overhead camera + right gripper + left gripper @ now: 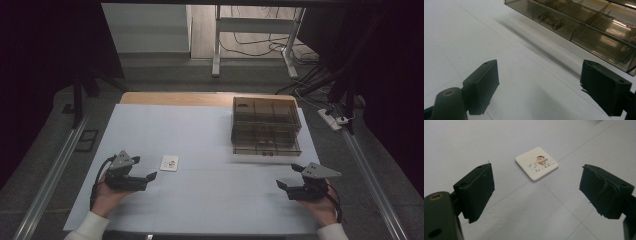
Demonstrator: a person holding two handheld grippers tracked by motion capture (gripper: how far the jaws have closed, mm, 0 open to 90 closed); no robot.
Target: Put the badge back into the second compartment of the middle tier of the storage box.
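Note:
A small white square tile [169, 163] with a cartoon figure printed on it lies flat on the white table [200, 135]. My left gripper [144, 168] rests just left of it, open, with nothing between its jaws. In the left gripper view the tile [536, 163] lies a short way ahead of the gripper [537, 195]. A smoky transparent drawer box [265, 126] stands at the back right of the table. My right gripper [290, 175] is open in front of it, empty. In the right gripper view the box [579, 22] with its drawer handle [550, 21] lies ahead of the gripper [540, 90].
Metal rails [55, 170] run along both sides of the table. A power strip [331, 119] and cables lie on the floor at the right. A white frame [250, 30] stands behind the table.

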